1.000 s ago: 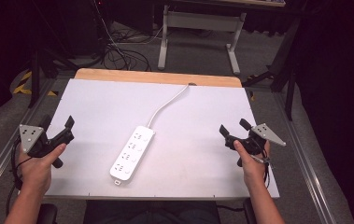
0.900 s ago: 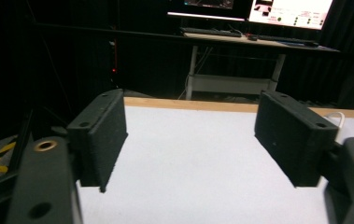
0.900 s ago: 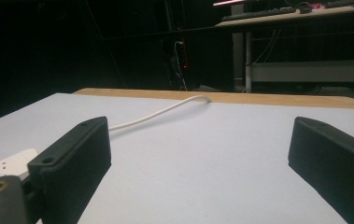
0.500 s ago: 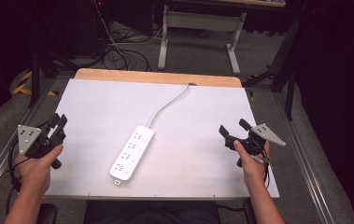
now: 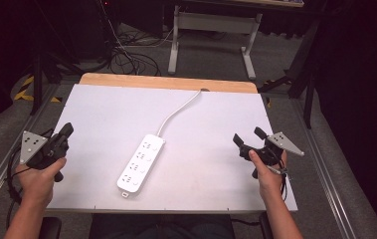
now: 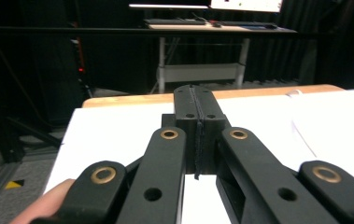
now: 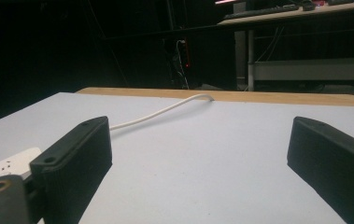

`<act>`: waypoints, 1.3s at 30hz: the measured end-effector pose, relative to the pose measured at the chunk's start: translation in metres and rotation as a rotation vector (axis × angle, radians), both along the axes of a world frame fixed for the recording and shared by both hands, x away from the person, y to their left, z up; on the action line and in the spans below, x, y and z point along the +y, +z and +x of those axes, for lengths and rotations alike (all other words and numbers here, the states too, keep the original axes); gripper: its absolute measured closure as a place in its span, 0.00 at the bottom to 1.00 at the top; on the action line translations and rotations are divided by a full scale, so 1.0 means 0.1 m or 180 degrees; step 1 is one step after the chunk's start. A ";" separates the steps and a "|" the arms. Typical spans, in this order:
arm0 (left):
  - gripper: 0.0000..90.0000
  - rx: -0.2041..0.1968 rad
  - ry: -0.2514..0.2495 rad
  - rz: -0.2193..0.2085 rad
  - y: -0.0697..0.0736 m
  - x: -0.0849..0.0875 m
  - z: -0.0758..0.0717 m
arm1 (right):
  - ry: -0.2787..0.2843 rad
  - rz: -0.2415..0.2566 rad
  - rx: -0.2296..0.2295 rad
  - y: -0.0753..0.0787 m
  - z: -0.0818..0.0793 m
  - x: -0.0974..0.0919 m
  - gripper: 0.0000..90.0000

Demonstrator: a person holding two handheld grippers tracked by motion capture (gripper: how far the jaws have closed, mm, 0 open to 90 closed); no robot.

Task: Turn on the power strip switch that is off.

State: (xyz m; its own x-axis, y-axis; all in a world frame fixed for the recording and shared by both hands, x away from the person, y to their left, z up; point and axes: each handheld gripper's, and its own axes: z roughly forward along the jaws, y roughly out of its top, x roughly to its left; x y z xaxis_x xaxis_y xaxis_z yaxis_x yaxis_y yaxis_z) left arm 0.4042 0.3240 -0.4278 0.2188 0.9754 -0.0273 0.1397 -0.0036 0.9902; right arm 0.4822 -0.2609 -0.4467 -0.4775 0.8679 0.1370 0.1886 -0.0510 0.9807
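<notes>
Since the earlier frame, the left gripper (image 5: 64,133) has just been closing its fingers (image 6: 184,105); they are now meeting flat with nothing between them. Both hands are keeping their places, and the power strip (image 5: 141,163) is lying where it lay.

That white strip is resting untouched near the middle of the worktop (image 5: 101,107), slanting from the near edge toward the far edge. Its cable (image 5: 180,110) is running on to the far edge and dropping over the bare wooden strip there.

Outward from it, the left gripper is hovering by the left edge, well apart from the strip. The right gripper (image 5: 248,137) is hovering near the right edge, its fingers (image 7: 74,154) standing wide open and holding nothing, with the strip's end showing just beyond one finger in the right gripper view.

Judgement: no grasp is under way; this reads as a preparatory check of the fingers before any approach. The next move is likely calling for the left fingers to be reopening, then one gripper travelling inward, squaring to the strip's narrow width.
</notes>
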 end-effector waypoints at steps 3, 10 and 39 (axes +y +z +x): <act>1.00 0.0041 -0.0072 0.0007 0.01 -0.02 0.00 | -0.0004 0.0005 0.0007 0.00 0.00 0.00 0.08; 1.00 0.0129 -0.0358 0.0085 0.05 -0.08 0.00 | -0.0001 0.0004 0.0010 0.00 -0.01 0.00 0.08; 1.00 0.0319 -0.0983 0.0439 0.04 -0.43 0.08 | -0.0025 -0.0073 0.0052 -0.02 -0.02 -0.01 0.11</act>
State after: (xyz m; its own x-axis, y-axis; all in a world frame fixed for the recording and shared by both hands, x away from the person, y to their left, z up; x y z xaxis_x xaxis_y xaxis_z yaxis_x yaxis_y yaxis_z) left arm 0.4126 0.2811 -0.4237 0.5070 0.8596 0.0639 0.2077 -0.1937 0.9588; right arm 0.4798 -0.2618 -0.4482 -0.4687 0.8745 0.1248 0.2043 -0.0301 0.9785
